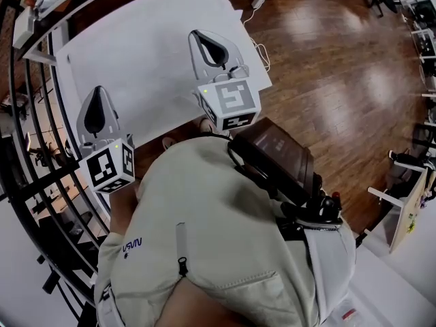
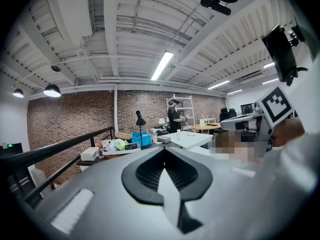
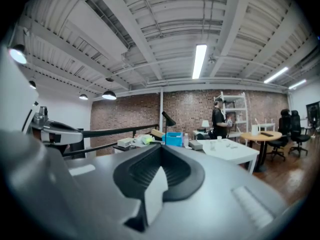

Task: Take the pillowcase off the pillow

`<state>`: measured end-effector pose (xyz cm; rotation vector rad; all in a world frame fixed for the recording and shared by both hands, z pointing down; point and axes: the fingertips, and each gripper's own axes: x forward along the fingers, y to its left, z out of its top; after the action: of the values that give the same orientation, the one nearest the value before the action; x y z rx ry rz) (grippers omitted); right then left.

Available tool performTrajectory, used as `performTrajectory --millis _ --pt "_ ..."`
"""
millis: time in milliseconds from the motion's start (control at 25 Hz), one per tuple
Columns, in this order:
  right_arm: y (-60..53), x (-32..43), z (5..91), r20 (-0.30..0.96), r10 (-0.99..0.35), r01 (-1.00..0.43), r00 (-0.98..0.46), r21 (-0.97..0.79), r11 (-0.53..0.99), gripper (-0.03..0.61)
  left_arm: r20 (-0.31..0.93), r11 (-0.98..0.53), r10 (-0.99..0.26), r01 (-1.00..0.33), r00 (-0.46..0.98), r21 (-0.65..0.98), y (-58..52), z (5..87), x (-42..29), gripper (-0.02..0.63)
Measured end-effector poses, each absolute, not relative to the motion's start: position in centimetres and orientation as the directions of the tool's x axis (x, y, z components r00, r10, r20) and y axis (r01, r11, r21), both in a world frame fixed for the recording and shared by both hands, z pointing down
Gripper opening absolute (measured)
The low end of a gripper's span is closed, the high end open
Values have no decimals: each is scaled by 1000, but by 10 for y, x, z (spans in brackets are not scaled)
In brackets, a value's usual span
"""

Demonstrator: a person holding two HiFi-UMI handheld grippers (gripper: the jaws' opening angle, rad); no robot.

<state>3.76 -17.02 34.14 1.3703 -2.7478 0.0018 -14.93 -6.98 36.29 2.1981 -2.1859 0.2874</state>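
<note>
The left claw [image 1: 97,99] and right claw [image 1: 206,45] were both pressed together on nothing above the white surface [image 1: 150,53], with no pillow or pillowcase in any view, so the stripping seemingly hadn't begun and finding the pillow came next.

A white table [image 1: 150,39] stands on brown wooden floor [image 1: 340,67].

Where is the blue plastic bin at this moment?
In the right gripper view, the blue plastic bin sits mid-frame, far across the room, beside the black desk lamp and in front of the red brick wall.
</note>
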Motion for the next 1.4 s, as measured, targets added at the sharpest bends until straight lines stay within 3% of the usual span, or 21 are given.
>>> performTrajectory --millis 1400 --pt "-169 34 341 71 -786 -786 -614 43 617 3 148 -34 -989 -993 17 -116 -79 361 -141 5"
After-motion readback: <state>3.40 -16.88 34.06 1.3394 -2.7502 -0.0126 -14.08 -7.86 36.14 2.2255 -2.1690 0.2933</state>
